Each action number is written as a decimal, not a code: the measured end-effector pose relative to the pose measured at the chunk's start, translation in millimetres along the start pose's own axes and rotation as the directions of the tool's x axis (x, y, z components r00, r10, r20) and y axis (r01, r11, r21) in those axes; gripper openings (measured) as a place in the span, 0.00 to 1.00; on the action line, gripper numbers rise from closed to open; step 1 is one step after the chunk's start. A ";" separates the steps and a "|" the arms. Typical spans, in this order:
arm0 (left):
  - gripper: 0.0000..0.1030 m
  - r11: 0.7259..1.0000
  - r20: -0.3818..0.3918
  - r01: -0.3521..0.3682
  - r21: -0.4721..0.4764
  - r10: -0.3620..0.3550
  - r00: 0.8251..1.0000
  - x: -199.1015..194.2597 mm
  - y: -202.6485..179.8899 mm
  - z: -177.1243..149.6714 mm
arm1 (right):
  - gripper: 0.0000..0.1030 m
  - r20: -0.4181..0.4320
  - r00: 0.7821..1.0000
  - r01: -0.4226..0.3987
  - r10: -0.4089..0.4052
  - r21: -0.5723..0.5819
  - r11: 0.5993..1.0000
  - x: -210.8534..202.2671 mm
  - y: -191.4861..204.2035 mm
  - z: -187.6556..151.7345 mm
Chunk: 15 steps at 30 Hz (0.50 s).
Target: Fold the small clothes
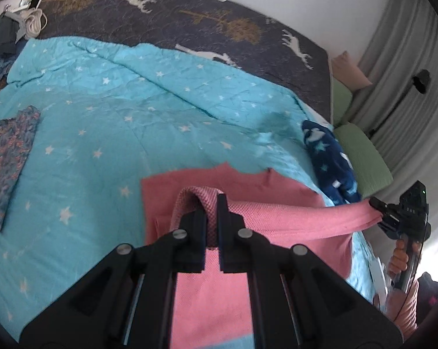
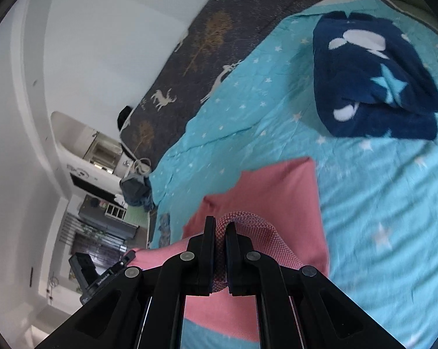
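A pink knit garment (image 1: pixel 248 203) hangs between my two grippers above the turquoise star quilt (image 1: pixel 117 110), its far part draped on the quilt. My left gripper (image 1: pixel 211 203) is shut on one pinched edge of it. In the left wrist view my right gripper (image 1: pixel 377 206) grips the other end at the far right, held by a hand (image 1: pixel 399 258). The right wrist view shows my right gripper (image 2: pixel 220 228) shut on a bunched fold of the pink garment (image 2: pixel 277 197). My left gripper (image 2: pixel 126 261) appears at the lower left there.
A folded floral cloth (image 1: pixel 9 163) lies on the quilt's left side. A navy fleece garment (image 2: pixel 373 81) with stars rests near the quilt's far right. A dark deer-print bedspread (image 1: pixel 190 20) lies beyond the quilt. Green cushions (image 1: pixel 361 157) and a grey curtain (image 1: pixel 408 58) stand right.
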<state>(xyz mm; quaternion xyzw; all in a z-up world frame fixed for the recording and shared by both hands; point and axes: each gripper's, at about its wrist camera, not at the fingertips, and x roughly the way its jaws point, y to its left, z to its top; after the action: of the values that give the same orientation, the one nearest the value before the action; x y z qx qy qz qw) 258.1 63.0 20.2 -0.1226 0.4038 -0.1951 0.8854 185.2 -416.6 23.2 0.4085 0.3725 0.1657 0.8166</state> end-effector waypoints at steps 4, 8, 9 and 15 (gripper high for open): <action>0.07 0.999 -0.043 -0.033 -0.019 0.032 0.999 44.6 8.5 19.3 | 0.06 -0.005 1.000 0.025 -0.025 0.024 0.999 35.8 -15.5 27.1; 0.07 0.998 -0.096 -0.070 -0.002 0.070 0.993 87.2 13.8 26.3 | 0.07 -0.021 0.996 0.084 -0.083 0.054 0.995 73.9 -36.9 47.4; 0.07 0.996 -0.126 -0.085 0.006 0.085 0.988 102.2 15.8 25.2 | 0.07 -0.027 0.995 0.100 -0.098 0.066 0.993 82.5 -43.0 50.7; 0.11 0.994 -0.193 -0.110 -0.011 0.106 0.975 130.8 30.2 9.7 | 0.15 -0.103 0.976 0.205 -0.190 0.152 0.967 120.4 -81.7 54.8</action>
<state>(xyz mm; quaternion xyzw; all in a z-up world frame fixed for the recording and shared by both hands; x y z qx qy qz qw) 351.2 32.5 -72.2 -0.0905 0.4955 -0.1533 0.8502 303.6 -427.2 -77.0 0.4267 0.4591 0.0704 0.7760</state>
